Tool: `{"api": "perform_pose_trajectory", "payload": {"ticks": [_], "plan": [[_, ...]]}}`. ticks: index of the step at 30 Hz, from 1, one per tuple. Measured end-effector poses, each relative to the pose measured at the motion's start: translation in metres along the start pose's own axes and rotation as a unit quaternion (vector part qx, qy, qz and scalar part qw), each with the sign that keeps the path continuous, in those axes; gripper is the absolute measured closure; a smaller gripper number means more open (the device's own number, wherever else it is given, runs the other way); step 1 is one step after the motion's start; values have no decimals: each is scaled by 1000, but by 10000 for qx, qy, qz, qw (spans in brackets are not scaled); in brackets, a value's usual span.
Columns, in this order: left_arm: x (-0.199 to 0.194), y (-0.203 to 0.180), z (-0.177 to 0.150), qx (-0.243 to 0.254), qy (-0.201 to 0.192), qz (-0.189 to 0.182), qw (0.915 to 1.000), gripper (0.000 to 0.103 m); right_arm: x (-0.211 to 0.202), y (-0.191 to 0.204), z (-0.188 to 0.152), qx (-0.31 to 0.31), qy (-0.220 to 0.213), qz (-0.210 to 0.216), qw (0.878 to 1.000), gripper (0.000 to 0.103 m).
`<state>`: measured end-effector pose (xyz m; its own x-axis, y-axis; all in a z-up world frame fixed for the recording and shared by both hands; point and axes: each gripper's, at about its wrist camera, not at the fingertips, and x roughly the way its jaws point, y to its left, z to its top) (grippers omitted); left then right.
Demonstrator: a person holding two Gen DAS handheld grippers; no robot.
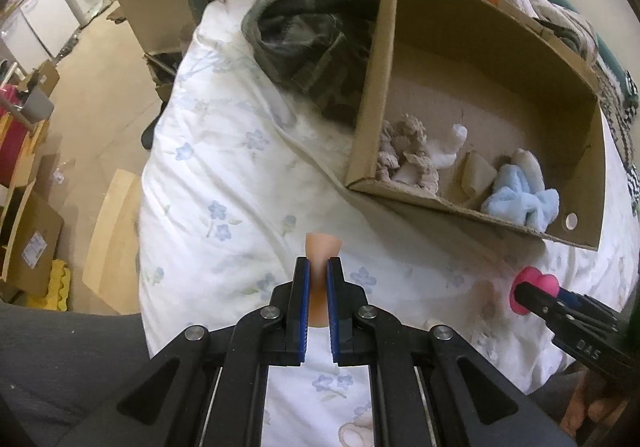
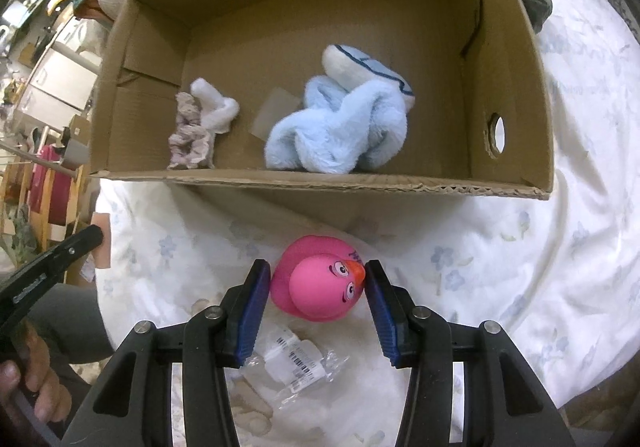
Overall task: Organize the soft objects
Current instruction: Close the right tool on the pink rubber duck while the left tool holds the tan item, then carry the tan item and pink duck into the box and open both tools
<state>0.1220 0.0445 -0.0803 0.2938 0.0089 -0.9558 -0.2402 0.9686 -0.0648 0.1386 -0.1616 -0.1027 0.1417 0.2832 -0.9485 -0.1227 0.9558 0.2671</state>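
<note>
Currently the right gripper point(image 2: 318, 283) clamps a pink rubber duck point(image 2: 316, 281) above the bedsheet point(image 2: 520, 267), just short of the cardboard box point(image 2: 320, 183). Left gripper point(image 1: 318, 275) pinches a peach-coloured soft piece point(image 1: 322, 247). Risk: the rounded duck may squirt from the pads point(image 2: 252, 311) if squeezed harder.

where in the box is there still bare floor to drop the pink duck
The back half of the cardboard box, behind the light blue plush, is bare. So is the strip between that plush and the wall with the round hole. The front left corner is crowded by the scrunchie and white cloth.
</note>
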Motion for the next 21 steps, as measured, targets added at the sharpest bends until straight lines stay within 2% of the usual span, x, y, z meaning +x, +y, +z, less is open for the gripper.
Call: {"api": "perform_pose_trajectory", "payload": {"ticks": [4,6,11,14,21], "plan": [[-16,3,2,-81,-166,-40,9998,95,-16,1,-2,-13,-153,296,9994,52],[-24,4,4,-171,-147,-188,9996,95,-23,3,-5,-50,-274,502,9984,52],[-48,2,13,-169,-476,-172,9986,95,-52,18,-6,-363,-745,953,9920,52],[-59,-4,18,-16,-667,-134,9977,95,-65,28,-5,-633,-1045,814,9892,52],[-82,-24,36,370,-1125,-106,9929,95,-94,19,7,-630,-1594,1017,9799,52]]}}
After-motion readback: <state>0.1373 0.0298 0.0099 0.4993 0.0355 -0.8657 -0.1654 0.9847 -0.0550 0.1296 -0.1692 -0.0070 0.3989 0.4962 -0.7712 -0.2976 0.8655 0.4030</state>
